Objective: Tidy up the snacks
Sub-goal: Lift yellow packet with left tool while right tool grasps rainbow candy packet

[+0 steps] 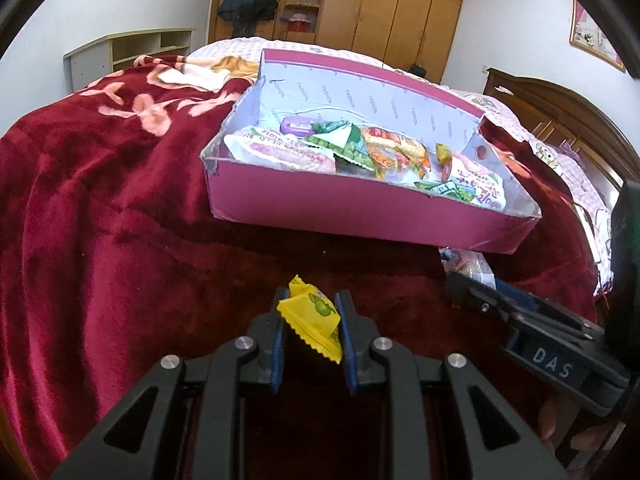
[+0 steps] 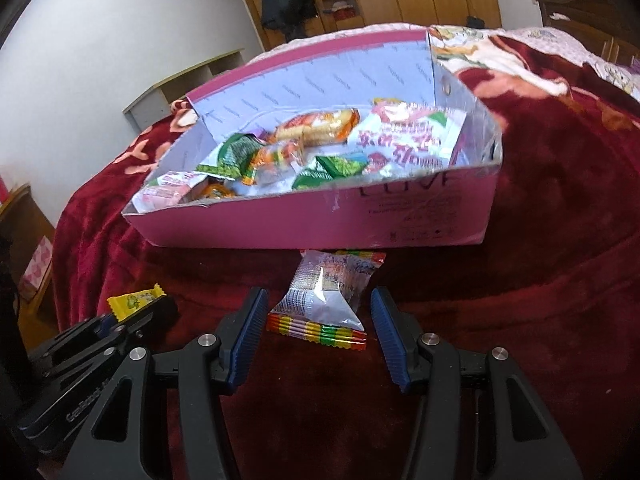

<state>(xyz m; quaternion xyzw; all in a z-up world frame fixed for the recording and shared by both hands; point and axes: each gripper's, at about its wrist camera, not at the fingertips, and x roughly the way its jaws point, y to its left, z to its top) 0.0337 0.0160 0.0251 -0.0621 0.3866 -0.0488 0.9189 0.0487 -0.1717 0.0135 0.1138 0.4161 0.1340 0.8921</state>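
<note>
- Left gripper [image 1: 310, 312] is clamped on the yellow candy [image 1: 310, 318], lifted near the pink box [image 1: 360, 208]: carry it over the near wall before releasing.
- Right gripper [image 2: 318, 336] stands wide apart around the silver snack packet [image 2: 326, 296] on the red blanket [image 2: 540, 280]; squeeze its puffed middle.
- The box already holds mixed packets, green [image 1: 344, 140] and white among them.

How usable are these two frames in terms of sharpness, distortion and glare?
Left wrist view: mostly sharp, with the yellow candy wrapper in the left gripper crisp; strong fisheye bends the pink box and puts dark vignette in the corners. Right wrist view: the snacks in the box look motion-blurred, and the silver packet between the right gripper's open fingers shows glare.
</note>
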